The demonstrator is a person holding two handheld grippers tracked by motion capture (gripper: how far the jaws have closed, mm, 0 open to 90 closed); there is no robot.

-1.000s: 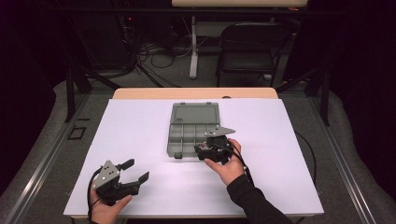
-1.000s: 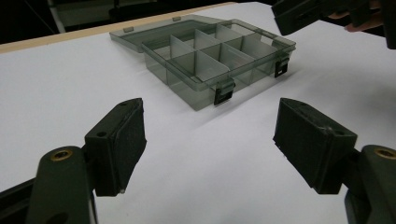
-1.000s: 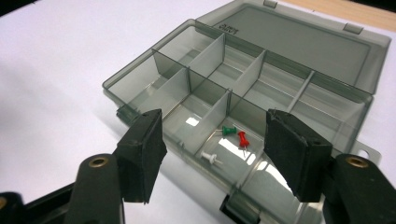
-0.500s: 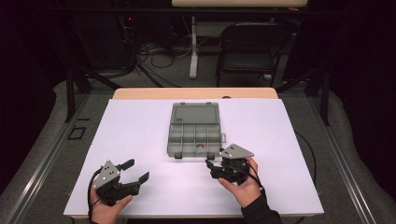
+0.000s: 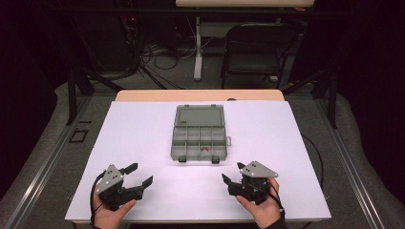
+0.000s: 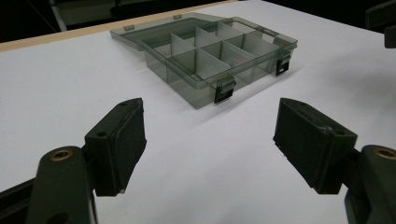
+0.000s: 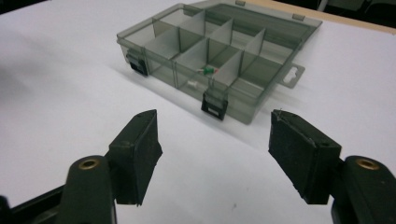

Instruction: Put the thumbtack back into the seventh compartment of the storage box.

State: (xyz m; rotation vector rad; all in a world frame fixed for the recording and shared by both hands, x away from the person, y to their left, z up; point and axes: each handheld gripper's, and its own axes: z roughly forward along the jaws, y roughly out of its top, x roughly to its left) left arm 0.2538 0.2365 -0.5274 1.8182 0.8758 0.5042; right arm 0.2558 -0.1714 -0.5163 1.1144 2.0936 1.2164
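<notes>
A smoky clear plastic organizer box lies open at the middle of the white table, its lid folded flat toward the far side. Dividers split it into several compartments, and two black latches face me. Small red, green and white parts lie in a front compartment. My left gripper rests near the front left edge, open and empty, jaws pointing at the box. My right gripper sits near the front right, also open and empty, a little short of the box.
A white sheet covers the table, with a wooden strip showing at the far edge. Beyond the table stand a dark folding chair and floor cables. Cables trail from both grippers.
My right gripper has pulled back from the box's front right corner toward me and now rests near the table's front edge. The left gripper has stayed put.
</notes>
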